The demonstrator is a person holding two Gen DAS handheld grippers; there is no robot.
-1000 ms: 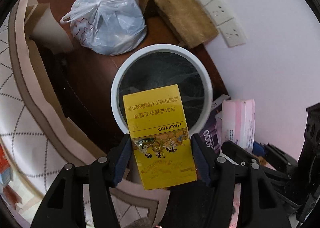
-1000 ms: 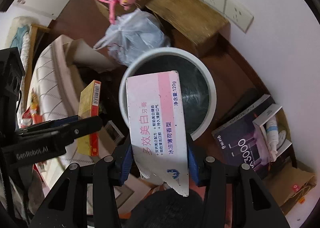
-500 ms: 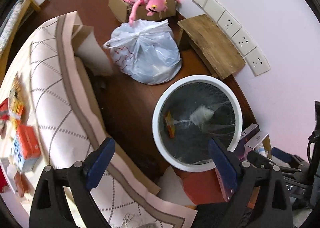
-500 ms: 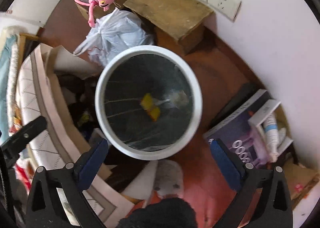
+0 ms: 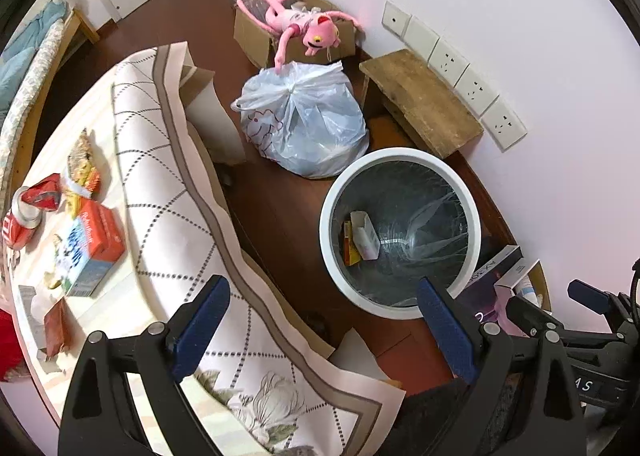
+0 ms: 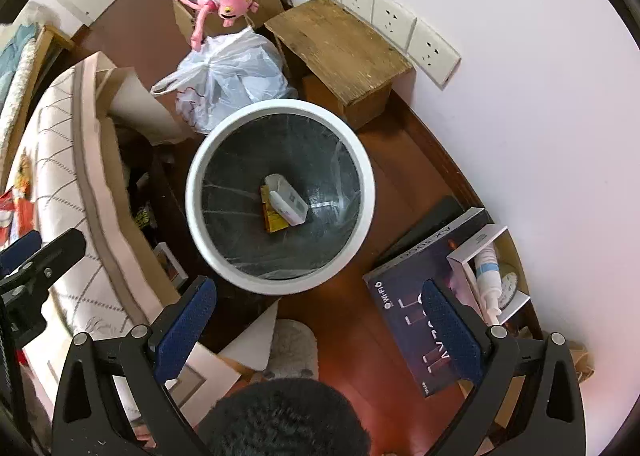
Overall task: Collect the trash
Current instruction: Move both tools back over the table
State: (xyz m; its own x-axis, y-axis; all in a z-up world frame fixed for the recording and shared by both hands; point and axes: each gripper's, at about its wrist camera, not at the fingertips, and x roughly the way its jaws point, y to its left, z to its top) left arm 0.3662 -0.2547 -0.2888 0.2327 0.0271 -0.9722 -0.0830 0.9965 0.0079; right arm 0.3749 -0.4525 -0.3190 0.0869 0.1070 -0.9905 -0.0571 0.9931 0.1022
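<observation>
The left gripper [image 5: 324, 320] and right gripper [image 6: 320, 320] are held spread wide and empty above the white bin [image 6: 192, 212]. Beyond them, the yellow pack [image 6: 274, 218] and white box [image 6: 288, 200] are seen lying together at the bin's bottom.

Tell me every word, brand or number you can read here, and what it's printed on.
"Wi-Fi 6": on the dark box on the floor right of the bin; its larger lettering is upside down and I can't make it out.
Blue lettering on the red-and-white carton on the table: too blurred.
Boxes in the bin: print too small.
</observation>
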